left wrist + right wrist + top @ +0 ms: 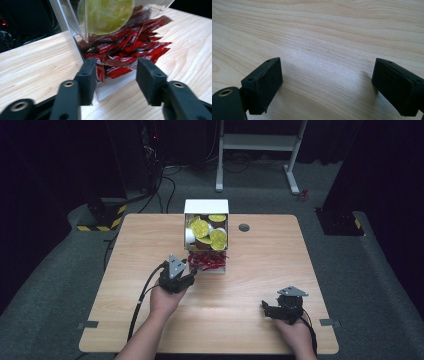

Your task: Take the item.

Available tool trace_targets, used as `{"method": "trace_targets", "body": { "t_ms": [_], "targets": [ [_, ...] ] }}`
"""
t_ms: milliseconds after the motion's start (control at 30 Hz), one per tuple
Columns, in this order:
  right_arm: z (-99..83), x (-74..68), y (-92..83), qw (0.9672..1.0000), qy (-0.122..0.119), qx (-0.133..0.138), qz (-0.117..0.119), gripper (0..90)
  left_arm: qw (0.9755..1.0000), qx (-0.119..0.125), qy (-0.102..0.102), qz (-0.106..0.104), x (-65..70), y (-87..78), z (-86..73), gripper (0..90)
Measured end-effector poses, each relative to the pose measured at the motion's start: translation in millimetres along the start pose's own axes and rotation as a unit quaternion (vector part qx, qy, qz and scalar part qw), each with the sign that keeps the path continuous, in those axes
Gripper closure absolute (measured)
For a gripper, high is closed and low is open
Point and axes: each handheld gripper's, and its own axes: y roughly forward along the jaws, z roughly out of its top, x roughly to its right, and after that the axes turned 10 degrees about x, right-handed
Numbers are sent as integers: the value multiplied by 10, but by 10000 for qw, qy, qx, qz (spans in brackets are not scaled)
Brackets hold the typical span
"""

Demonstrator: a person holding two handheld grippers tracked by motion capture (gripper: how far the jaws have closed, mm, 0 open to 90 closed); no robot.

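A clear box with a white top (206, 206) stands at the table's far middle. It holds yellow-lidded pods (218, 237) above and a heap of red sachets (207, 260) at its open front. My left gripper (187, 270) is at the box's front left corner. In the left gripper view its jaws stand apart (116, 67), with red sachets (125, 50) spilling out just beyond and between the tips and a yellow lid (107, 15) above. Neither pad presses on anything. My right gripper (267, 309) rests near the front right, open wide (327, 75) over bare wood.
The wooden table (250, 270) has a round cable hole (244, 227) right of the box. Beyond the far edge stand a white desk frame (260, 142) and a yellow-and-black striped base (102, 217) on grey carpet. Cables trail from both grippers.
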Motion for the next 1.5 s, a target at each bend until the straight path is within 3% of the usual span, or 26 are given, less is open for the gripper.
{"method": "trace_targets", "body": {
  "t_ms": [100, 233, 300, 333, 567, 867, 1200, 1367, 1500],
  "targets": [
    [0, 0, 0, 10000, 0, 1, 1, 96, 9999, -28, -61, 126, -6, 70, 27, 399],
    [0, 1, 0, 10000, -1, 2, 1, 96, 9998, -97, -91, 116, -22, 118, 43, 411],
    [-1, 3, 0, 10000, -9, 6, 4, 97, 9997, -150, -200, 66, -50, 142, 29, 455],
    [-1, 1, 0, 10000, -2, 3, 3, 97, 9996, -184, -227, 28, -61, 145, 24, 525],
    [-1, 1, -1, 10000, -3, 5, 1, 97, 9996, -163, -243, 30, -89, 116, 14, 619],
    [-3, 1, -2, 10000, -12, 16, -3, 99, 9989, -138, -447, -84, -146, 64, -10, 780],
    [-4, 0, -5, 10000, -15, 10, 5, 101, 9987, -106, -448, -221, -176, 2, -13, 826],
    [-5, 1, -7, 10000, -19, 10, 11, 101, 9990, -23, -288, -344, -195, -56, -12, 830],
    [-5, 1, -7, 10000, -19, 9, 11, 101, 9988, 32, -320, -374, -224, -70, -28, 835]
  ]
}}
